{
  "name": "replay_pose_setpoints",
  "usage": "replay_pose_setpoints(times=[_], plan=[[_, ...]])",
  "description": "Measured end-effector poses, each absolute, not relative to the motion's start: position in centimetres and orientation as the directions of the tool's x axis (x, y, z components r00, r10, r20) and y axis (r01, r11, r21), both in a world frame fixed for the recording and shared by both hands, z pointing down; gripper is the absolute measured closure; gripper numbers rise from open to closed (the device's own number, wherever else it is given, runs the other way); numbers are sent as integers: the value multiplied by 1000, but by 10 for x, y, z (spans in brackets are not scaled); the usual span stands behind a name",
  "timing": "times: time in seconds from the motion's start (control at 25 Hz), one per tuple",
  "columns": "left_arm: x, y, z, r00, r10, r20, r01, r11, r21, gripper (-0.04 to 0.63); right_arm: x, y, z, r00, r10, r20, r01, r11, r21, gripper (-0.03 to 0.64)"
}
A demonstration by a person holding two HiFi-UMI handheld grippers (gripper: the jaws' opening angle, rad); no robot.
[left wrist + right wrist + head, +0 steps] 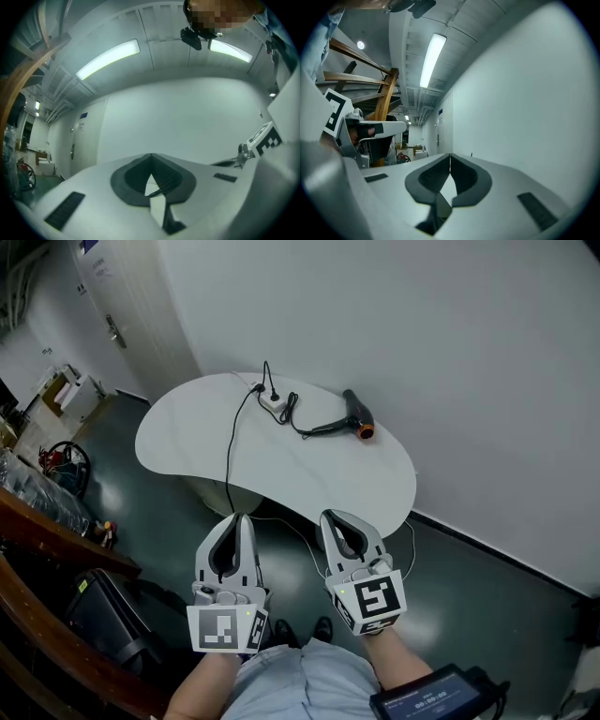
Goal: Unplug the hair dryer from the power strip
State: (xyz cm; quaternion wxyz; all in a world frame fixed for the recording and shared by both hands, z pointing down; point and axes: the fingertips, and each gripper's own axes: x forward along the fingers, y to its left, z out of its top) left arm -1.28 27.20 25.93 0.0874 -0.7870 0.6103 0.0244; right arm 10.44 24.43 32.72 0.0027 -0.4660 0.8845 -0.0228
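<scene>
Counting one hair dryer point(357, 418) and one power strip point(273, 401), both at the far side of the white table point(187, 446). The dryer lies right of the strip, its black cord point(302, 430) running to it. Two grippers: left gripper point(240, 518) and right gripper point(329, 517), jaws pressed together on nothing, well short of the table. A second black cable point(229, 456) crosses the tabletop toward them.

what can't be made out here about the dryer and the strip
1. Head view: which socket the hair dryer is plugged into; the power strip is too small.
2. Head view: the dryer's switch setting; too small.
3. Both gripper views: power strip and hair dryer are hidden behind the jaws.
</scene>
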Motion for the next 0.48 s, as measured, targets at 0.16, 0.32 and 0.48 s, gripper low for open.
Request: replay_pose_setpoints(times=[0.16,0.32,0.48], plan=[[-8,269,263,247,-960,-131,-965,-232,-122,597,111,239,332,-574,-819,16,-818,572,-55,615],[-13,266,267,231,-966,-116,-969,-217,-122,597,108,232,338,-580,-814,30,-814,577,-66,615],[-22,253,273,219,-969,-113,-972,-207,-111,597,100,217,341,-585,-810,38,-811,582,-59,615]])
